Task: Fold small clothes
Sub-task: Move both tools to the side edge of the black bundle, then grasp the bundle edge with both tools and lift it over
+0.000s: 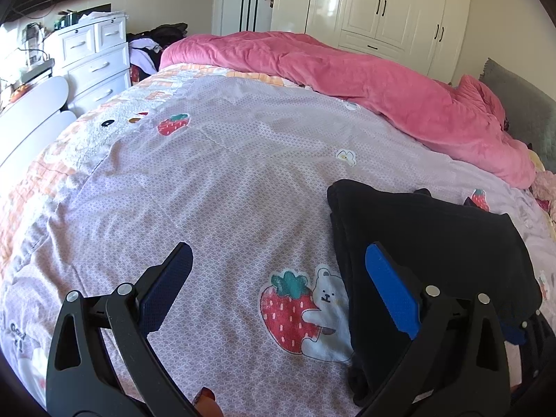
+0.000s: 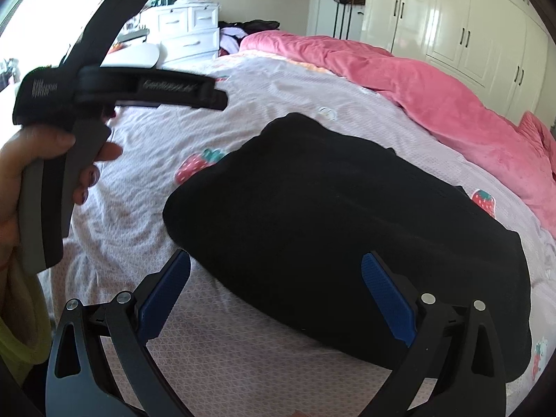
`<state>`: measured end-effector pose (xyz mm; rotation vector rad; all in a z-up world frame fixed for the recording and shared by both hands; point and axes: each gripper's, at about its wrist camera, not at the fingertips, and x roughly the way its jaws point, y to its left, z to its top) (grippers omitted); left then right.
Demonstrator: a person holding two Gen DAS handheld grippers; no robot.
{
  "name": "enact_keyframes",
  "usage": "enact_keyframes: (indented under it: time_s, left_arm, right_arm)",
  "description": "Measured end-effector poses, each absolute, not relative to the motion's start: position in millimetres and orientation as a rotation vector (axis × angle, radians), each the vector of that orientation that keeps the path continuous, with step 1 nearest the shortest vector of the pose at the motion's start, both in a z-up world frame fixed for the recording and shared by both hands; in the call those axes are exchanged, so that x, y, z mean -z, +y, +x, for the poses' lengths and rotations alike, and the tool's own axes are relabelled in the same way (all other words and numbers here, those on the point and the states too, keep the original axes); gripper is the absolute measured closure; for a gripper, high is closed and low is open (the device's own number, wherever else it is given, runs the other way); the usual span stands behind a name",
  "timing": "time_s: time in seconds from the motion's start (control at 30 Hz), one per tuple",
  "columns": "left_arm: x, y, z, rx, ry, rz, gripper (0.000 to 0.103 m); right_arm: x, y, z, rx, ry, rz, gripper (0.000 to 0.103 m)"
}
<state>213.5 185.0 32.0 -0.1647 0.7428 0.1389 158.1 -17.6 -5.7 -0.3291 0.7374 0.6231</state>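
A black garment (image 2: 340, 229) lies folded in a thick rectangle on the lilac strawberry-print bedsheet (image 2: 243, 80). In the left wrist view the same black garment (image 1: 431, 239) sits at the lower right. My left gripper (image 1: 278, 260) is open above bare sheet, its right finger over the garment's left edge. My right gripper (image 2: 276, 271) is open over the garment's near edge, with nothing between its blue pads (image 2: 385, 299). The right wrist view also shows the left gripper's body (image 2: 114, 90) held in a hand (image 2: 21, 173) at the left, above the sheet.
A rumpled pink duvet (image 1: 365, 80) runs along the far side of the bed. A white drawer unit (image 1: 93, 59) and a white chair back (image 1: 31, 111) stand at the left. White wardrobes (image 1: 382, 7) line the back wall; a grey headboard (image 1: 521, 104) is at the right.
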Motion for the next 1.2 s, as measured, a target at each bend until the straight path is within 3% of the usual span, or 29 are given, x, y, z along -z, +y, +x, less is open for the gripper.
enact_keyframes:
  time_s: [0.83,0.97,1.03,1.07,1.1,1.2]
  left_arm:
    - [-7,178,250,-0.123,0.831,-0.213,0.010]
    - [-9,173,251,-0.071,0.824,-0.245,0.010]
    - [-9,171,252,-0.053,0.823,-0.264,0.010]
    - [-8,171,253,-0.039,0.822,-0.281,0.010]
    - [-7,172,254,-0.015,0.825,-0.310,0.010]
    - [0,173,260,0.056,0.849,-0.404,0.010]
  right_arm:
    - [42,13,176,-0.511,0.705,-0.484,0.006]
    - [31,1,182,-0.533,0.677,-0.401,0.030]
    - [25,-7,185,-0.554,0.671,-0.349,0.052]
    - [22,-11,186,-0.582,0.673,-0.319,0.072]
    - [19,-15,187,-0.616,0.675,-0.284,0.083]
    - [11,-26,192,-0.683,0.685,-0.216,0.091]
